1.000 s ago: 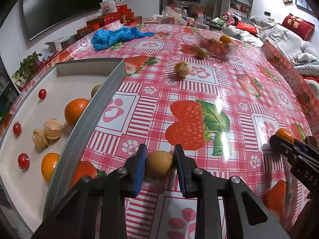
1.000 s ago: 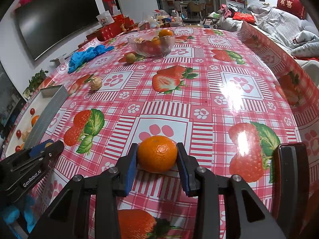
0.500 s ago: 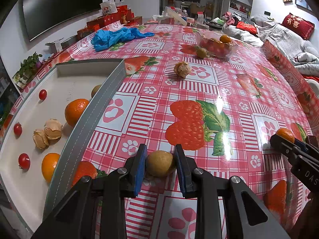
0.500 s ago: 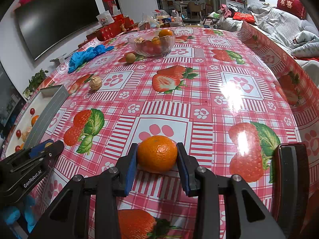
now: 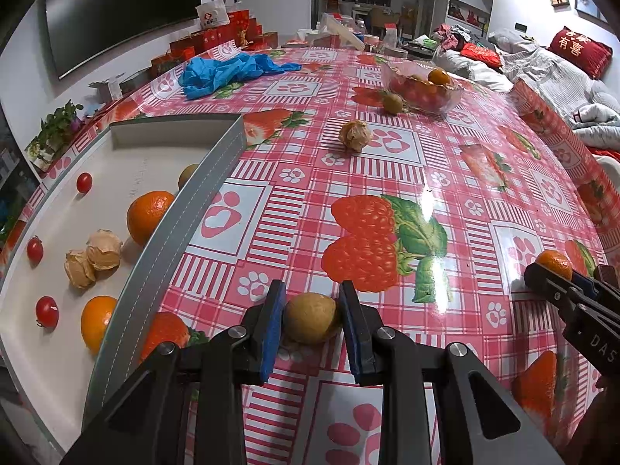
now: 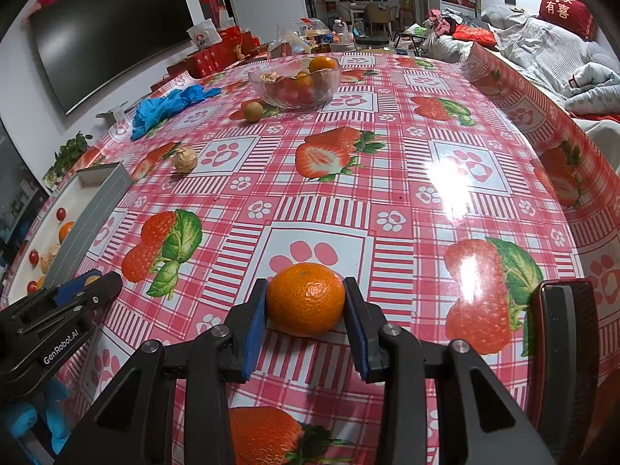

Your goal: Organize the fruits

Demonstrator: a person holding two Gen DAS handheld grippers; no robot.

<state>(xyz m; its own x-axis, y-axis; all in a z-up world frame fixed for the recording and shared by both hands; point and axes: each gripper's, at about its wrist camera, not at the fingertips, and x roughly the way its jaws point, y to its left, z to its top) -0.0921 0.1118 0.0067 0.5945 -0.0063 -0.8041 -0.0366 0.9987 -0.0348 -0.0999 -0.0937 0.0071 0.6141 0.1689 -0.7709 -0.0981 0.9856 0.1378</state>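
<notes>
Left gripper (image 5: 312,323) clamps a brown fruit (image 5: 311,323) between its fingers; right gripper (image 6: 305,304) clamps a tangerine (image 6: 306,299), apparently for the tray (image 5: 162,255).

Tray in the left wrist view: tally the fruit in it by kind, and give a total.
In the tray:
Tomatoes: 3
Oranges: 2
Husked fruits: 2
Brown fruit, half hidden by the wall: 1
Total: 8
</notes>
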